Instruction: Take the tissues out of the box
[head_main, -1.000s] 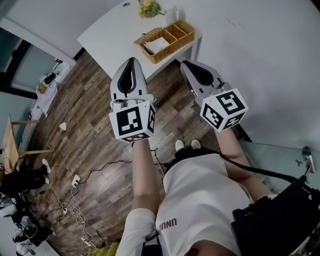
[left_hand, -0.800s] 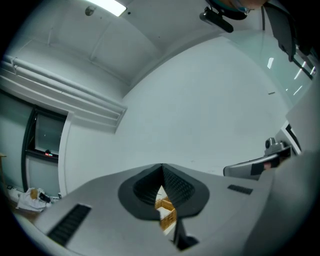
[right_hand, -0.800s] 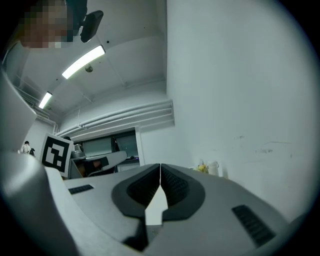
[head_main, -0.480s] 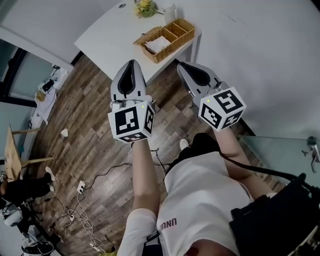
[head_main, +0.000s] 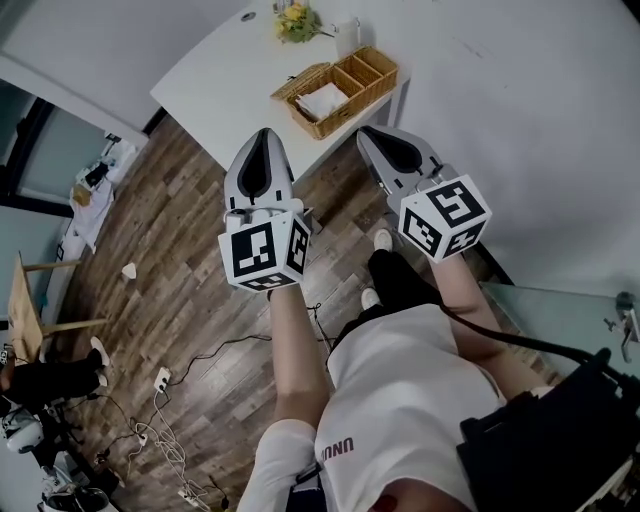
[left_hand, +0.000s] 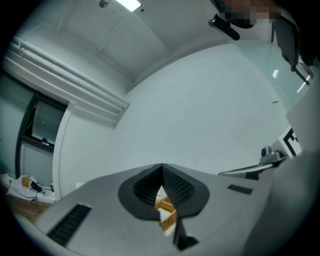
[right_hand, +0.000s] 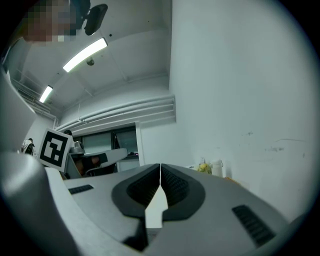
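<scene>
Left tool (head_main: 263, 135): pressed together at the tips with nothing in it. Through the slit behind the tips you catch a sliver of the wicker basket (left_hand: 165, 209).
Right tool (head_main: 368, 133): pressed together as well, empty, held level with the left one and aimed the same way.
Just changed: a step has gone in! One shoe (head_main: 383, 240) is now planted ahead of the other on the wooden floor (head_main: 170, 260), where a second ago the feet stood side by side. Both tools have barely shifted in the head view.
Basket: the wicker basket (head_main: 352, 110) sits on the white table (head_main: 220, 70), at its near edge by the right-hand corner, now a touch further right in the picture.
Tissues (head_main: 322, 100): a white stack lying in the basket's big left compartment, untouched.
Also on the table: yellow flowers (head_main: 295, 18) and a pale bottle (head_main: 347, 35) beyond the basket, toward the far edge.
What it means: this is the approach, nothing more. The tools hang above the floor, short of the basket. I'd say the task proper hasn't begun, and a tool will have to spread its tips before it can pinch a tissue.
</scene>
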